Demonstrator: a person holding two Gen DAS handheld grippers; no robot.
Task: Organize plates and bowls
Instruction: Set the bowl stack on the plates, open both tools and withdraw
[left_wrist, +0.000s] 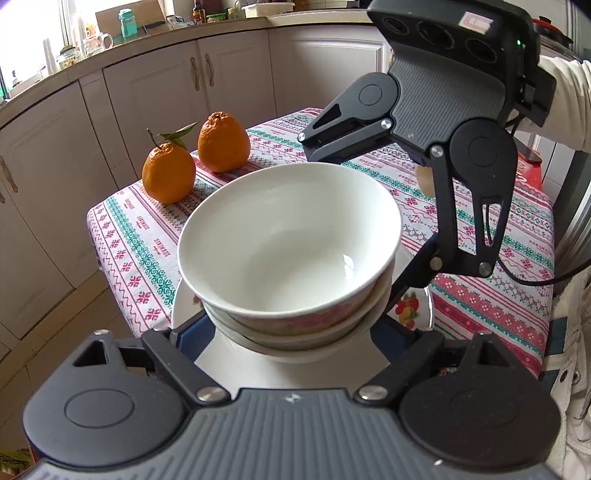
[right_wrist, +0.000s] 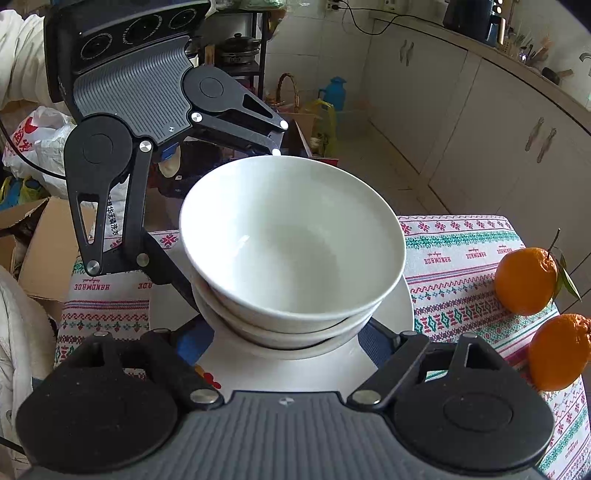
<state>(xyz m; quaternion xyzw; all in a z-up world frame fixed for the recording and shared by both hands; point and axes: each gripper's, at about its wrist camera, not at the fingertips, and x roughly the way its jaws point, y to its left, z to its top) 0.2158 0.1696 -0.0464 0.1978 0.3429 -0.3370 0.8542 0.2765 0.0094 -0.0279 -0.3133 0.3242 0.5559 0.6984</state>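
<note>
White bowls (left_wrist: 288, 240), nested on a plate (right_wrist: 314, 369), beside 2 oranges (left_wrist: 168, 173).

Bright daylight, blown-out window (left_wrist: 33, 33), sharp, fisheye-bent edges.

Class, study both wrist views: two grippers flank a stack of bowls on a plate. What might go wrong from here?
1. The top bowl sits tilted in the nested bowls beneath; a nudge might slide it off.
2. The left gripper and right gripper straddle the stack from opposite sides; uneven pressure may tip it.
3. The plate lies on a loose tablecloth and might skid.
</note>
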